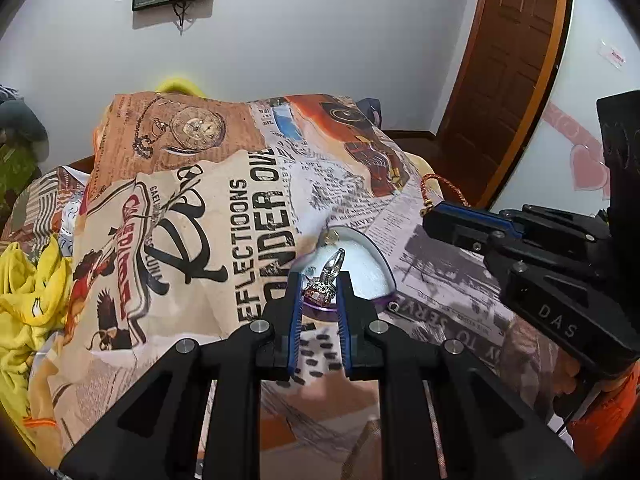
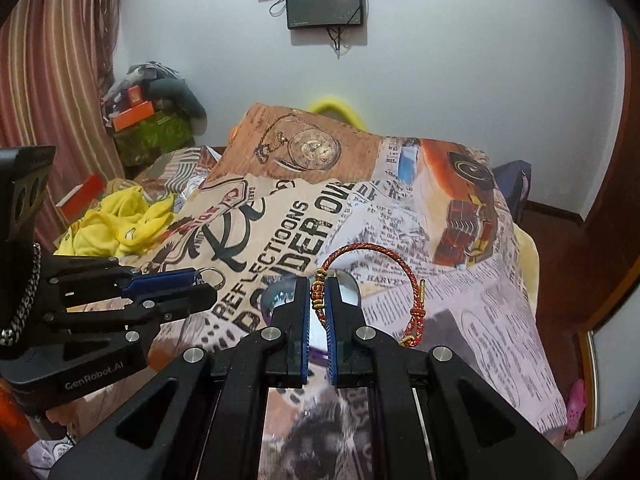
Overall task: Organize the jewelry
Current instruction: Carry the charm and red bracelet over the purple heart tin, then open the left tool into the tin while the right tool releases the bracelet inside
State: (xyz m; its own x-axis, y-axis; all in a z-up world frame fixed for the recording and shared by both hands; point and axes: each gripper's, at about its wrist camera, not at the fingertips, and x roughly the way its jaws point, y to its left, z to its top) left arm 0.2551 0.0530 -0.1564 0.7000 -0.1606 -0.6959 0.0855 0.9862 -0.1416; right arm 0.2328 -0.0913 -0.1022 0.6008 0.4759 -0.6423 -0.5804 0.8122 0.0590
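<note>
My left gripper (image 1: 320,285) is shut on a silver ring (image 1: 329,276) with a pink stone, and the band sticks up between the blue pads. Just behind it a purple jewelry box (image 1: 366,268) with white lining lies open on the printed blanket. My right gripper (image 2: 318,286) is shut on a red braided bracelet (image 2: 372,249) at its gold beads, and the loop arcs up and to the right. In the left wrist view the right gripper (image 1: 434,216) hovers to the right of the box with the bracelet (image 1: 442,184). The right wrist view shows the left gripper (image 2: 202,280) holding the ring (image 2: 212,276).
A newspaper-print blanket (image 2: 460,300) covers the bed. Crumpled yellow cloth (image 2: 120,220) lies at the left, with stacked boxes (image 2: 152,128) and a striped curtain behind it. A brown door (image 1: 516,60) stands at the right, and a dark screen (image 2: 324,2) hangs on the wall.
</note>
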